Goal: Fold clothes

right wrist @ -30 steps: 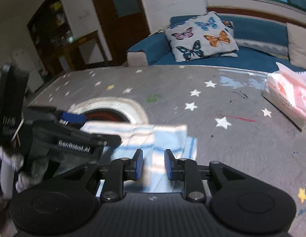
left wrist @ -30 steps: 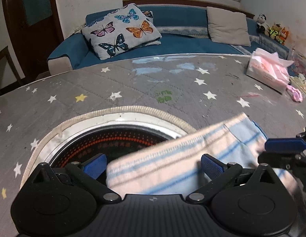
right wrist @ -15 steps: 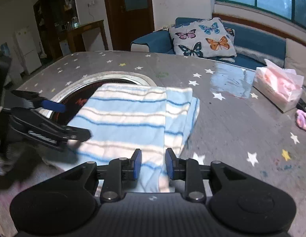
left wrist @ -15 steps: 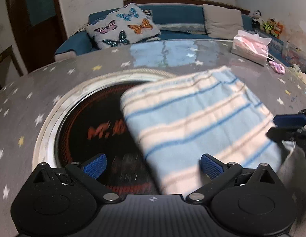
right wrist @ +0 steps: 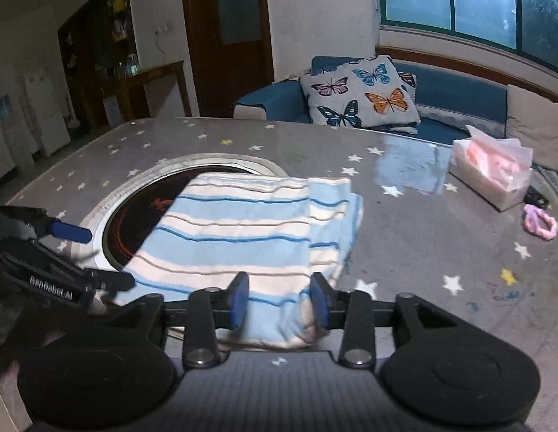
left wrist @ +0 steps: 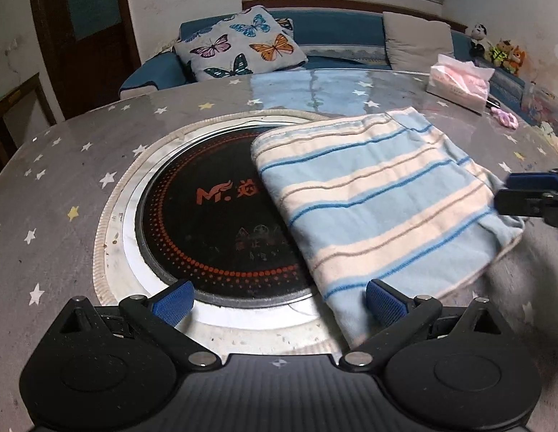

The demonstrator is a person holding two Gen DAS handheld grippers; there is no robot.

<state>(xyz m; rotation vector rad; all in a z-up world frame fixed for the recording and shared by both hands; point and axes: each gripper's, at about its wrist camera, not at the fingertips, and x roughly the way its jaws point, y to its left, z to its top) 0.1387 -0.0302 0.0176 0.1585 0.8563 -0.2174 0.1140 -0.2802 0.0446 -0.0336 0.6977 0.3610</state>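
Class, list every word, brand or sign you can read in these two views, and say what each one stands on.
"M" with a wing mark, then red characters partly covered by the striped cloth: on the black cooktop.
"GenRobot.AI", blurred: on the left gripper.
Faint grey marks lower on the cooktop: too blurred to read.

The striped cloth (left wrist: 379, 208) hides the right part of the round cooktop (left wrist: 214, 216) and its logo in the counter (left wrist: 63, 165). The picture's right edge cuts off the right claw (left wrist: 531, 194). The cloth's near corner (right wrist: 279, 324) blurs.
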